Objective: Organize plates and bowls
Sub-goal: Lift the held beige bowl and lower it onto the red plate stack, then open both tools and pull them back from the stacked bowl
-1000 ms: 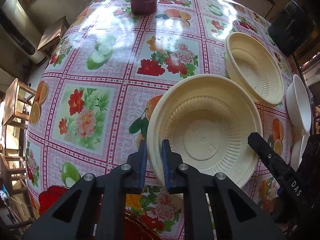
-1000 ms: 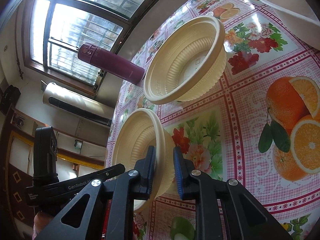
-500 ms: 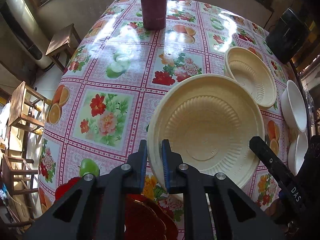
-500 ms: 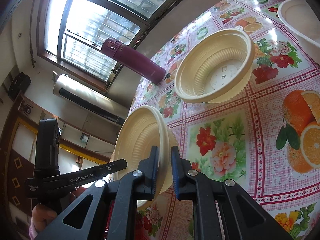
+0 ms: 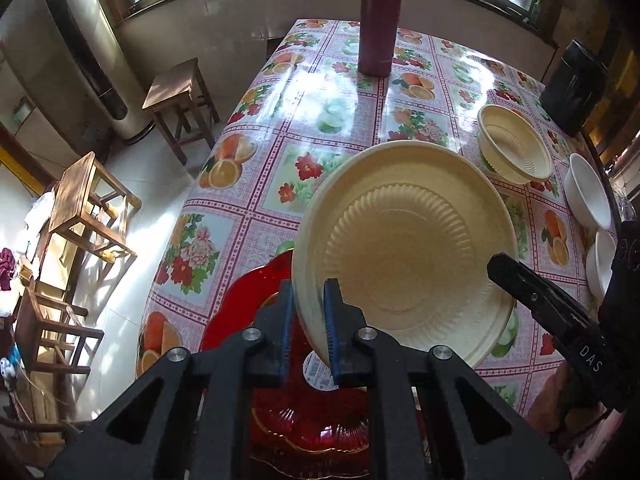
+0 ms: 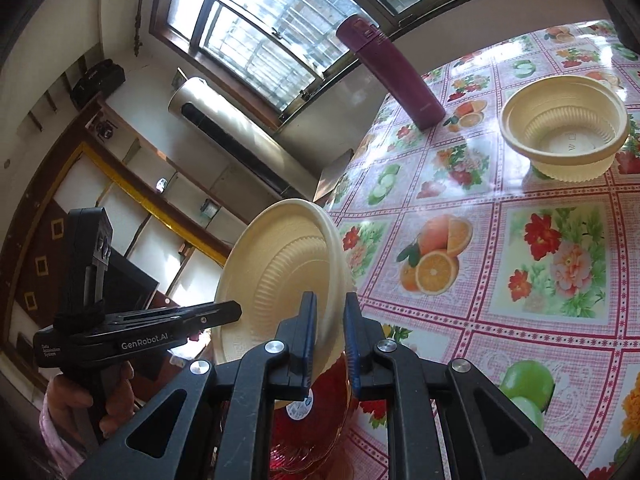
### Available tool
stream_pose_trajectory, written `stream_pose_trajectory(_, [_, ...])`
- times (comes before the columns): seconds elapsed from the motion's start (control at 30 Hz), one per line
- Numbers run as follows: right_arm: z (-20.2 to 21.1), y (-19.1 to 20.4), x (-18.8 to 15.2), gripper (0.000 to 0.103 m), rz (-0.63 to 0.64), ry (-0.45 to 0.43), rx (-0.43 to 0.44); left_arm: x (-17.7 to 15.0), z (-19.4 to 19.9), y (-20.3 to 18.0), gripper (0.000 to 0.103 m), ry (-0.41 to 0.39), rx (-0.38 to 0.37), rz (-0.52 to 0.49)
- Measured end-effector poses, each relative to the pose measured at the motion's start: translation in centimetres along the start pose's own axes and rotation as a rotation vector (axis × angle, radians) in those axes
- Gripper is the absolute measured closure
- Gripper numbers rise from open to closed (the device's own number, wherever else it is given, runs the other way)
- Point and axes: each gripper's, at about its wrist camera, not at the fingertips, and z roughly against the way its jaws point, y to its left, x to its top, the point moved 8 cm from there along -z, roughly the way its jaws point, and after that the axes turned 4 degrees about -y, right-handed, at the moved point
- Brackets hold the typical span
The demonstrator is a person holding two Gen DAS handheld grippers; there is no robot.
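A: Item one, cream bowl?
B: Off the table, tilted, above a red plate. Left gripper fingers clamp one rim; right gripper fingers pinch the opposite rim.

A: Other dishes?
B: Second cream bowl, upright on the table's far right side. Two white bowls by the right edge.

A: Sundries?
B: Maroon flask, standing at the far end near the window.

The cream plate is hiding most of the red plate (its round sticker peeking out), and the frame edge is cutting the white bowls.
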Motion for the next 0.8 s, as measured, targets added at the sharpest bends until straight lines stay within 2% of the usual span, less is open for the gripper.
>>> stream_pose_trajectory(0.13, [-1.4,1.6,-2.7,0.089,0.061,0.074,-0.016,-3.1,-0.9,1.8,0.089,0.049,0.012,0.031])
stream_pose_trajectory(0.33, [-2.5,3.0,-5.6,0.089,0.154,0.142,-0.052,-7.1,-2.3,3.1,0.087,0.118,-0.014,0.073])
stream_pose_trajectory(0.53, [-3.3,3.8,-7.3,0.085,0.263,0.185,-0.103,-8.6,-2.4,3.7,0.086,0.120,-0.022,0.079])
stream_pose_trajectory(0.57, [-3.2,3.9,-7.4,0.083,0.279,0.184,-0.107,-8.7,-2.3,3.7,0.087,0.110,-0.015,0.072])
stream_pose_trajectory(0.63, [-2.5,4.1,-6.8,0.065,0.302,0.151,-0.113,-8.7,-1.9,4.0,0.086,0.088,0.016,0.060])
stream_pose_trajectory(0.7, [-1.7,4.0,-5.8,0.055,0.307,0.103,-0.111,-8.5,-1.3,4.3,0.083,0.059,0.038,0.055])
stream_pose_trajectory(0.8, [-0.2,3.9,-4.2,0.045,0.283,0.028,-0.087,-7.8,0.4,5.0,0.063,-0.023,0.111,0.056])
